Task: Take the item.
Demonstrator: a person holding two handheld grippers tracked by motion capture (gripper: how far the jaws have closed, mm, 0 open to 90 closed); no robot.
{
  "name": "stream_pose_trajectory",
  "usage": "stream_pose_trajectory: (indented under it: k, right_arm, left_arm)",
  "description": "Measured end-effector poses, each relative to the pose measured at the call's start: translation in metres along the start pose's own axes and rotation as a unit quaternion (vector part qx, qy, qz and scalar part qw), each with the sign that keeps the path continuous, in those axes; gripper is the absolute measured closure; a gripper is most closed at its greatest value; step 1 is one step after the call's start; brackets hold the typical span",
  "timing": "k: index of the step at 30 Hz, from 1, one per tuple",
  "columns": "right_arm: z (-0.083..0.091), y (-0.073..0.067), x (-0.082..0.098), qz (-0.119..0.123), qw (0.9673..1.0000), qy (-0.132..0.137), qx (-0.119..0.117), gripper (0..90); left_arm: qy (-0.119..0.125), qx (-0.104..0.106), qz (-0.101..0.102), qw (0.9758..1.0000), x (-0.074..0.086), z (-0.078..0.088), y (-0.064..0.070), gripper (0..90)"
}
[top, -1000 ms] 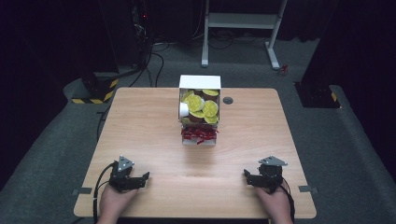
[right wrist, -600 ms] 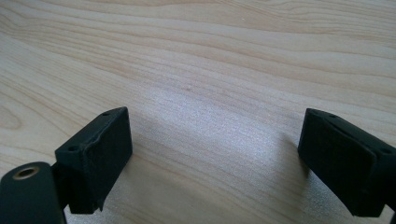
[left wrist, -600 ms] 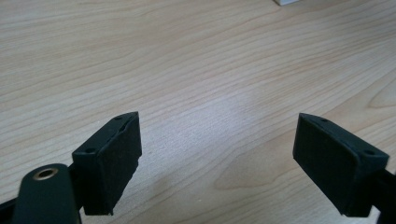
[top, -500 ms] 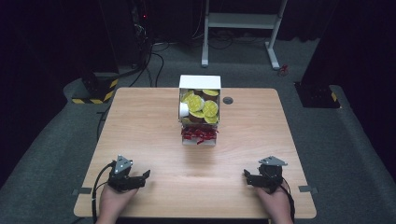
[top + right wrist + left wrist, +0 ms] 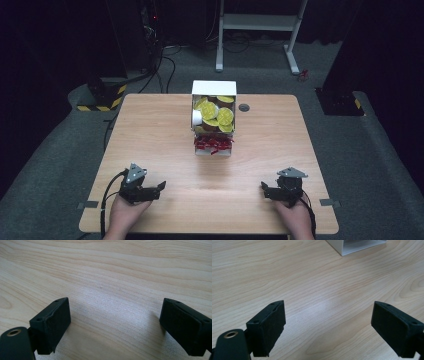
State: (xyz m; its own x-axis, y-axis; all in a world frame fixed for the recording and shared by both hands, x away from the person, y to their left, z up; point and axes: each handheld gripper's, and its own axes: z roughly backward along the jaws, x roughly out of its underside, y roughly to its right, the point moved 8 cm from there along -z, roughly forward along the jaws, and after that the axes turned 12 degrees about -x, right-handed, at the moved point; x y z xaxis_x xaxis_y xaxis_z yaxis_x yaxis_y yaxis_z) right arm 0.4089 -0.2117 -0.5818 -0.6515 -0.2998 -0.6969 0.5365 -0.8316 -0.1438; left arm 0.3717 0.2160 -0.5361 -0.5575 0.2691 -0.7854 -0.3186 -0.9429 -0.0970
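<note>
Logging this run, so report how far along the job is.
Nothing looks done: the white box of yellow-lidded cups, with red items in front, sits untouched mid-table. In hand: nothing; the left tool and right tool rest open near the wooden table edge. Everything remains.

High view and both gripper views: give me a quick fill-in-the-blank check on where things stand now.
1. Both tongs, left tongs and right tongs, have jaws that are ____.
2. The white open-topped box holds round ____ discs.
3. The red pieces lie in the box's ____ compartment.

Missing: open; yellow; near
</note>
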Motion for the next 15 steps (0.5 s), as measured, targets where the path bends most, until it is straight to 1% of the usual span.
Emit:
stream_pose_trajectory:
  k: [1, 5, 6, 7, 8, 9, 10, 11, 12, 13, 14, 15]
  right_arm:
    - [0.0, 0.0, 0.0, 0.0, 1.0, 0.0, -0.001, 10.0]
    - [0.0, -0.001, 0.0, 0.0, 1.0, 0.0, -0.001, 10.0]
    - [0.0, -0.001, 0.0, 0.0, 1.0, 0.0, -0.001, 10.0]
    - [0.0, -0.001, 0.0, 0.0, 1.0, 0.0, -0.001, 10.0]
    - [0.0, -0.001, 0.0, 0.0, 1.0, 0.0, -0.001, 10.0]
    - [0.0, -0.001, 0.0, 0.0, 1.0, 0.0, -0.001, 10.0]
    - [0.0, -0.001, 0.0, 0.0, 1.0, 0.0, -0.001, 10.0]
    - [0.0, -0.001, 0.0, 0.0, 1.0, 0.0, -0.001, 10.0]
    - [0.0, -0.001, 0.0, 0.0, 1.0, 0.0, -0.001, 10.0]
    - [0.0, -0.001, 0.0, 0.0, 1.0, 0.0, -0.001, 10.0]
    - [0.0, -0.001, 0.0, 0.0, 1.0, 0.0, -0.001, 10.0]
    - [0.0, -0.001, 0.0, 0.0, 1.0, 0.0, -0.001, 10.0]
  left_arm:
    - [0.007, 0.003, 0.005, 1.0, -0.005, 0.003, 0.002, 11.8]
    - [0.028, 0.006, 0.01, 0.9995, -0.018, 0.01, 0.005, 10.7]
    - [0.028, 0.006, 0.01, 0.9995, -0.018, 0.01, 0.005, 10.7]
    - [0.038, 0.007, 0.008, 0.9992, -0.025, 0.014, 0.006, 10.6]
    - [0.038, 0.007, 0.008, 0.9992, -0.025, 0.014, 0.006, 10.6]
    - [0.046, 0.011, 0.008, 0.9988, -0.031, 0.017, 0.008, 10.6]
    - [0.046, 0.011, 0.008, 0.9988, -0.031, 0.017, 0.008, 10.6]
    - [0.051, 0.016, 0.009, 0.9985, -0.037, 0.02, 0.011, 10.6]
    - [0.051, 0.016, 0.009, 0.9985, -0.037, 0.02, 0.011, 10.6]
    - [0.057, 0.019, 0.011, 0.9982, -0.043, 0.022, 0.013, 10.6]
    - [0.057, 0.019, 0.011, 0.9982, -0.043, 0.022, 0.013, 10.5]
    - [0.062, 0.024, 0.011, 0.9977, -0.049, 0.023, 0.015, 10.5]
